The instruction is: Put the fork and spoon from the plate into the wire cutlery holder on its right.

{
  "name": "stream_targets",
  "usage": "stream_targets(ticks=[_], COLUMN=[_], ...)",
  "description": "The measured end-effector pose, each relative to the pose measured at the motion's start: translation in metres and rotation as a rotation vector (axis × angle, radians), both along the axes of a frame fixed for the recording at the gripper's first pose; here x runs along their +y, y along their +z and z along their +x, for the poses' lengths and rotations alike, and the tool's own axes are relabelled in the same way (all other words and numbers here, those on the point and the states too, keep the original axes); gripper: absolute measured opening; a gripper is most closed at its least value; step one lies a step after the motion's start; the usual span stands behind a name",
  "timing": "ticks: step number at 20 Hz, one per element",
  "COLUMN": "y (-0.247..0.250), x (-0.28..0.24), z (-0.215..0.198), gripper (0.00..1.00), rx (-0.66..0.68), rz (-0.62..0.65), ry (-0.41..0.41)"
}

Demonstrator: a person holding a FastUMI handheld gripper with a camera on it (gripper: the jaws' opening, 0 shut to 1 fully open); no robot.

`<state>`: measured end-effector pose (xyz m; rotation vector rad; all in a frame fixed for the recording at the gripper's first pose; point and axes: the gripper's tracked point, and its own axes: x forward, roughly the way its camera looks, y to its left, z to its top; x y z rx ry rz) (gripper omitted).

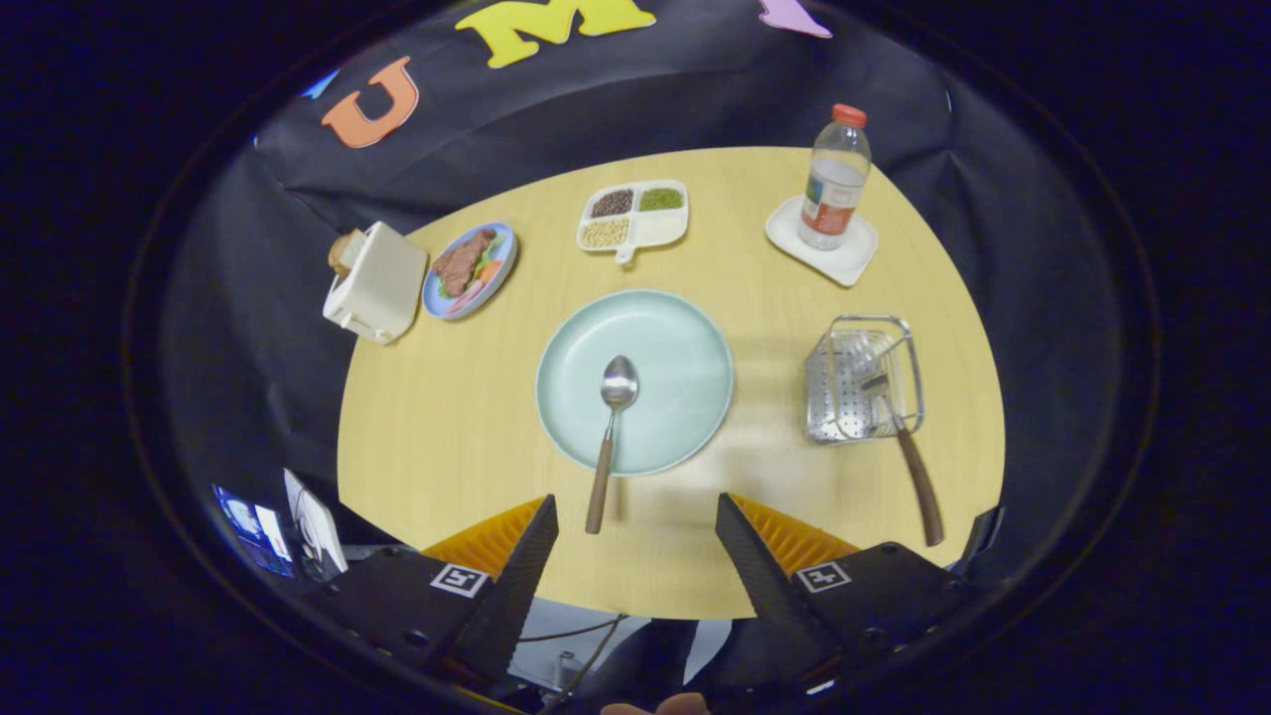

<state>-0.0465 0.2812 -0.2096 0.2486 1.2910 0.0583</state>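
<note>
— Jaws: how are they held?

— They are spread wide, and nothing is gripped. The gripper (635, 516) is held above the near edge of the round wooden table (447, 417), with bare tabletop seen between its fingers (531, 556).

— Where is the spoon found?

— The spoon (611, 427) is laid on the pale green plate (685, 367), just ahead of the fingers. Its bowl is rested near the plate's middle, while its wooden handle is run out over the near rim onto the table, so that the handle's end is placed close beside the left finger's tip.

— And the fork?

— The fork (909, 457) is already lodged in the wire cutlery holder (859, 382), which is set on the table to the right of the plate and apart from it. The fork is leaned, its head inside the basket and its brown handle stuck out over the near rim towards the right finger. Whether the tines are touched against the holder's perforated base cannot be told.

— What else is seen on the table?

— Beyond the plate, a divided white dish (634, 218) with grains is placed. To its left, a small plate of food (469, 268) is set just beside a cream toaster (375, 283) with bread in its slot. At the far right, a water bottle (834, 179) is stood upright on a white coaster (822, 256).
</note>
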Motion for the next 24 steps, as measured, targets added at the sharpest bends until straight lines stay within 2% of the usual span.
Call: stream_targets(ticks=[6, 11, 13, 15, 17, 18, 19, 21, 24], y=[-0.069, -0.107, -0.114, -0.116, -0.113, -0.112, -0.107, -0.098, -0.069], x=[0.040, 0.047, 0.045, 0.044, 0.042, 0.043, 0.042, 0.042, 0.039], z=[0.008, 0.006, 0.004, 0.004, 0.003, 0.003, 0.004, 0.003, -0.001], gripper=[0.96, 0.79, 0.59, 0.45, 0.20, 0.11, 0.10, 0.02, 0.02], rx=[0.103, 0.164, 0.176, 0.184, 0.181, 0.179, 0.166, 0.152, 0.132], rz=[-0.048, -0.076, -0.090, -0.091, -0.092, -0.095, -0.098, -0.092, -0.066], ry=[-0.052, -0.058, -0.063, -0.063, -0.060, -0.049, -0.038, -0.013, 0.011])
